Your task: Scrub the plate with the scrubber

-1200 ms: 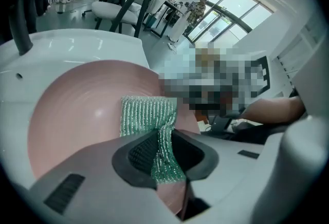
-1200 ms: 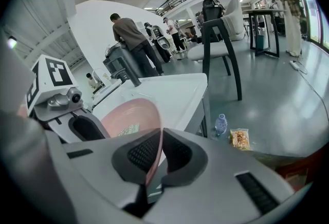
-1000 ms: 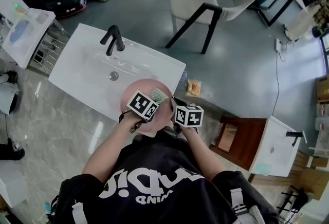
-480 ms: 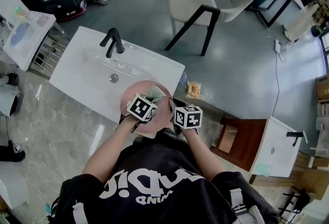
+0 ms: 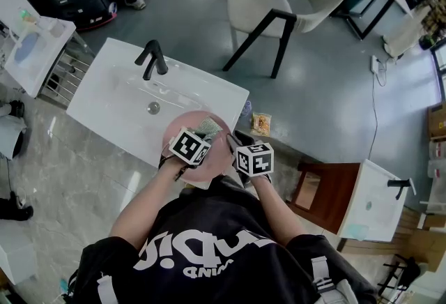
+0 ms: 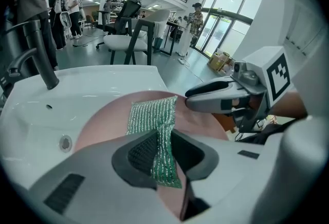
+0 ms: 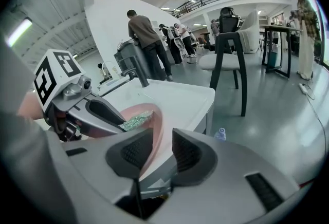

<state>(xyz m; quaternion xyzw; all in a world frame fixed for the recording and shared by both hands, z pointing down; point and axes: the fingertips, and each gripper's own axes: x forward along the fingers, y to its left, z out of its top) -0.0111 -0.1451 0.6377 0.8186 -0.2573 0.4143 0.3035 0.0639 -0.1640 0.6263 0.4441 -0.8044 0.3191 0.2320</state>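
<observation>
A pink plate [image 5: 214, 157] rests on the front right corner of the white sink [image 5: 118, 86]. My left gripper [image 5: 201, 135] is shut on a green mesh scrubber [image 6: 151, 115], which lies flat against the plate's face [image 6: 100, 120]. My right gripper [image 7: 162, 153] is at the plate's right rim [image 7: 154, 125]. Its jaws have just been opening. The rim runs between them with a gap beside the pads. In the right gripper view the scrubber [image 7: 134, 120] shows under the left gripper's fingers [image 7: 103, 112].
A black faucet [image 5: 153, 57] stands at the sink's back. A white chair [image 5: 279, 3] is beyond, with a snack packet [image 5: 262, 121] and a small bottle [image 7: 220, 134] on the floor. At the right are a wooden stool [image 5: 320, 187] and a second basin [image 5: 373, 201]. People stand in the background.
The left gripper has edged slightly left and toward me across the plate with the scrubber. The right gripper has stayed at the plate's right rim.
</observation>
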